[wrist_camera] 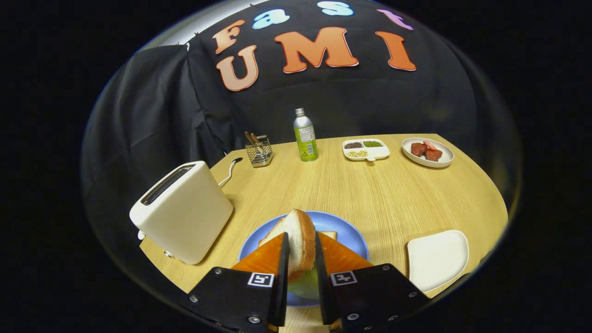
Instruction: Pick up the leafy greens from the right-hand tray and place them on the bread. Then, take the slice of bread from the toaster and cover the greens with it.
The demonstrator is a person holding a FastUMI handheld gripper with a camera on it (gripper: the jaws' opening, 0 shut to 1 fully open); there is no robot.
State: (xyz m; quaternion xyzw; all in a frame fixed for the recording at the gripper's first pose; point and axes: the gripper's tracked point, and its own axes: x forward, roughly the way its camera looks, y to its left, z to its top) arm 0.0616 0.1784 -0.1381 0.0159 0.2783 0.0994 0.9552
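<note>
My gripper (302, 252) is shut on a slice of bread (296, 238), held on edge between both fingers. It hangs just above the blue plate (344, 231). Under the fingers, pale leafy greens (305, 284) lie on the plate, and a corner of another bread slice (329, 235) shows beneath them. The white toaster (182, 210) stands to the left of the plate, its slot looking empty. The white tray (437, 259) to the right of the plate is bare.
At the far side of the wooden table stand a green-labelled bottle (305, 136), a wire utensil holder (259, 150), a divided dish of seeds (365, 149) and a plate of red meat (428, 151). A spoon (230, 170) lies behind the toaster.
</note>
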